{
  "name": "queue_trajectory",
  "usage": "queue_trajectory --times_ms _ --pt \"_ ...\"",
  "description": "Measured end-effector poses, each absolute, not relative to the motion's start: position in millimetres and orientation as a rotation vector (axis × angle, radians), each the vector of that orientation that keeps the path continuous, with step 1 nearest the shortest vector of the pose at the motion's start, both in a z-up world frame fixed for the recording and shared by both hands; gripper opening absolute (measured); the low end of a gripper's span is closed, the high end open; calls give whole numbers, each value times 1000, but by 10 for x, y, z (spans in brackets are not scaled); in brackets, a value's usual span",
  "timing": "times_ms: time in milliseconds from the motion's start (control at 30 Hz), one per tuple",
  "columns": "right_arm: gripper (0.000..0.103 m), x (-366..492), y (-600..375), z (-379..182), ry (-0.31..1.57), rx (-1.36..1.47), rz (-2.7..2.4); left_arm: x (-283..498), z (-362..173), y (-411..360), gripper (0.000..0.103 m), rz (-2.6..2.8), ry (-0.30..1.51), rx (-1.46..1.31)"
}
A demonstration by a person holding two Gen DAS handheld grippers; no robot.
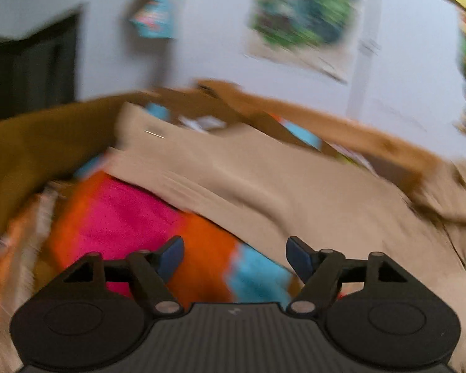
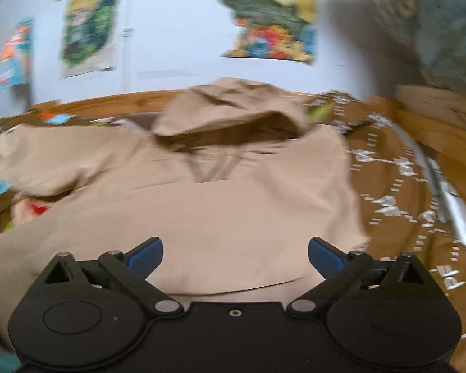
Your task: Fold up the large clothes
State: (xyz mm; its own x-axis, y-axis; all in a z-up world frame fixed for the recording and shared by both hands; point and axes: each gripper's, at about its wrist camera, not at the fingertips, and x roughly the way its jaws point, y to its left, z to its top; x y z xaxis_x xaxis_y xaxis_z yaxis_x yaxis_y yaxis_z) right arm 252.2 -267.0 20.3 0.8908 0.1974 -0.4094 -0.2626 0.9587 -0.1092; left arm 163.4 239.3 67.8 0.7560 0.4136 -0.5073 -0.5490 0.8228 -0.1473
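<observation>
One beige hoodie [image 2: 220, 192] lies spread across the middle of the right wrist frame, hood [image 2: 233, 108] toward the top, on a brown patterned bedcover [image 2: 404, 186]. In the left wrist frame it [image 1: 295, 186] runs from centre to right. One pink, orange and blue cloth [image 1: 133, 217] lies at lower left, partly under it. Two grippers, left gripper [image 1: 235, 258] and right gripper [image 2: 235, 256], both gape wide, grasping nothing. Posters [image 2: 267, 12] hang on the wall, blurred.

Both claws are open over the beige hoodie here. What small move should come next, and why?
Probably lower the right claw onto the beige hoodie hem just below it and close. Both it and the left claw are open and empty, and the hoodie lies rumpled, hood standing up.
</observation>
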Motion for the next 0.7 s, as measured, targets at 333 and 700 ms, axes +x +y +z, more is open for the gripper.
queue_trajectory --times_ms 333,700 --pt "102 2185 -2066 -9 454 -242 431 1892 555 3457 38 630 384 -714" --pt "102 2210 -2211 -54 480 -167 417 1869 930 3110 0 612 277 -531"
